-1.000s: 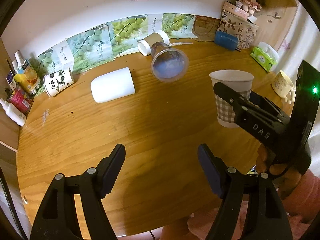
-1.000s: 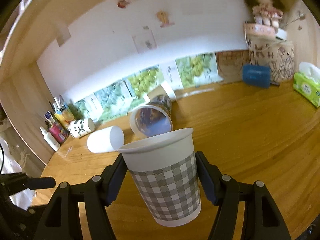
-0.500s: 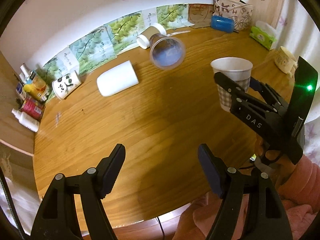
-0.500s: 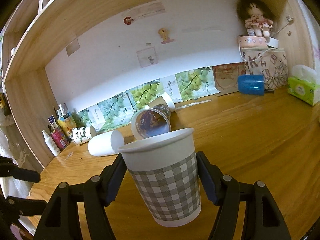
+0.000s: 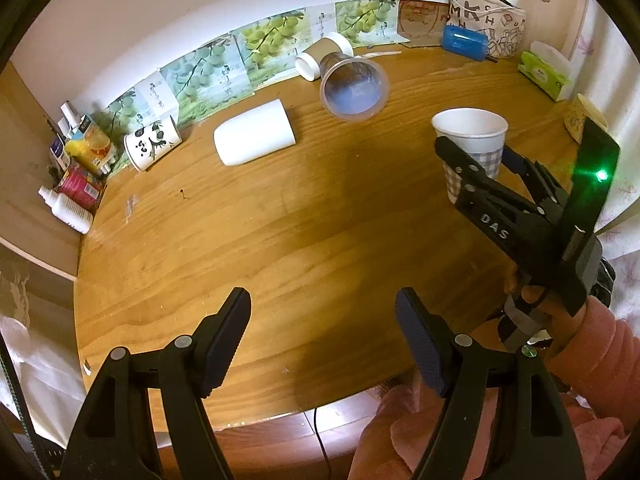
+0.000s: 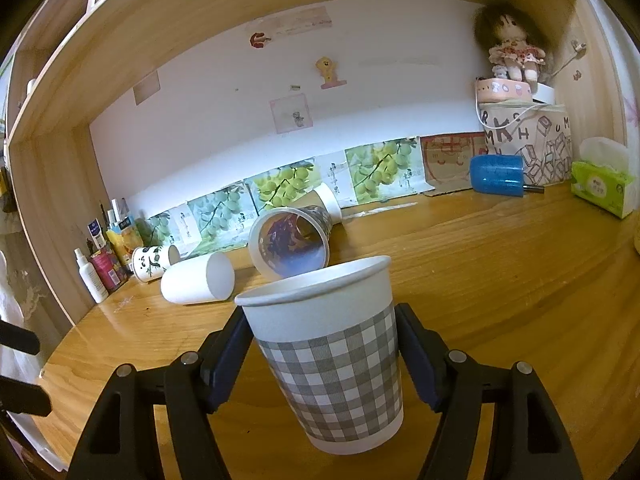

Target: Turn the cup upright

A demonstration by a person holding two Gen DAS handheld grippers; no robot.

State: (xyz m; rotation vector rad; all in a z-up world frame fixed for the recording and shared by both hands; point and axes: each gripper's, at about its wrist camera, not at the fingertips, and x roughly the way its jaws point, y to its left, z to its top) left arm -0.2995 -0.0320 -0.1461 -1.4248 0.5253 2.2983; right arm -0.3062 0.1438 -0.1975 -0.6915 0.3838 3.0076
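My right gripper (image 6: 322,354) is shut on a grey-checked paper cup (image 6: 332,360) and holds it upright, mouth up, over the wooden desk (image 6: 500,280). The same cup (image 5: 472,140) shows in the left wrist view between the right gripper's fingers (image 5: 472,172). Whether the cup's base touches the desk I cannot tell. My left gripper (image 5: 322,340) is open and empty above the desk's front edge (image 5: 280,412).
Several cups lie on their sides toward the back: a patterned cup (image 6: 290,242), a white cup (image 6: 198,282), a panda cup (image 6: 154,262) and a brown cup (image 5: 324,54). Bottles (image 5: 72,184) stand far left. A blue box (image 6: 496,174) and tissue pack (image 6: 602,190) sit far right.
The left gripper has pulled back and up, showing more of the desk and its front edge. The right gripper has tilted its view up a little, still shut on the checked cup.
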